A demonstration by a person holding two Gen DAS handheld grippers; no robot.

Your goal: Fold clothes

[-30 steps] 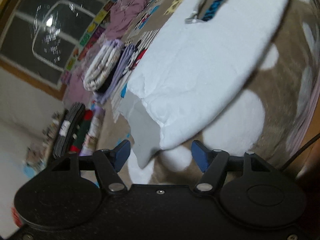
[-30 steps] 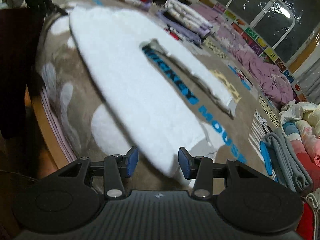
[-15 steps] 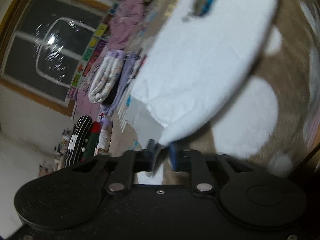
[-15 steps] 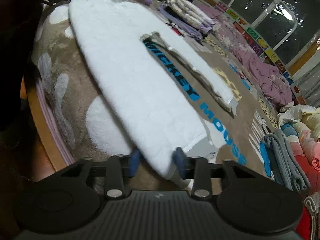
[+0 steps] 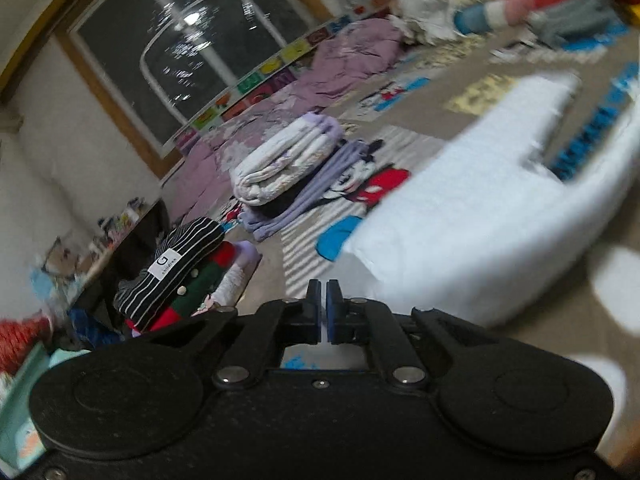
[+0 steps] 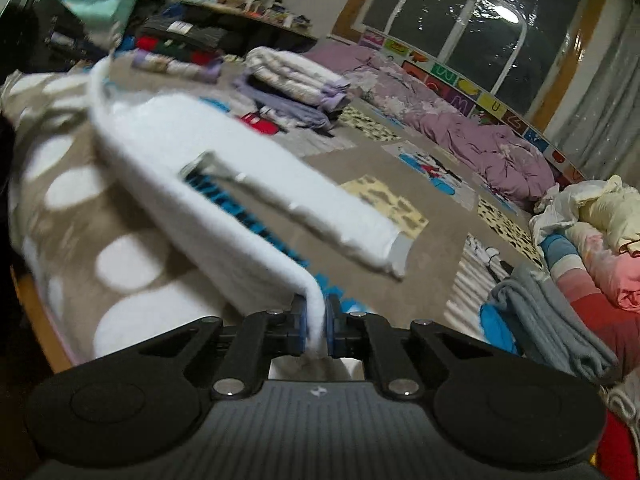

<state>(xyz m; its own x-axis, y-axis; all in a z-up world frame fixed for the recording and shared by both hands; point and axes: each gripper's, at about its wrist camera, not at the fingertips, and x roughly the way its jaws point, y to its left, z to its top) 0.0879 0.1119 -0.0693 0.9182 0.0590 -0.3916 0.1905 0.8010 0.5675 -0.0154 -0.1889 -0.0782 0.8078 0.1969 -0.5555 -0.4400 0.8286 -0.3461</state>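
Note:
A white fleece garment [image 5: 480, 216] lies spread on a brown blanket with white spots and blue lettering [image 6: 132, 264]. My left gripper [image 5: 323, 312] is shut on the garment's near corner, a thin white edge showing between its blue pads. My right gripper [image 6: 316, 322] is shut on the garment's other near edge [image 6: 224, 216], which rises from the blanket into the pads. A folded-over white part [image 6: 320, 208] lies on the far side.
Folded piles sit around: a white and lilac stack [image 5: 288, 160], a striped black stack [image 5: 172, 264], a grey folded cloth [image 6: 548, 320], a purple quilt [image 6: 480, 140] under the window [image 6: 480, 16]. A heap of bedding lies at the right [image 6: 600, 216].
Both grippers went from open beside the garment's near edge to shut on it. They have lifted the edge and both views tilted up toward the room.

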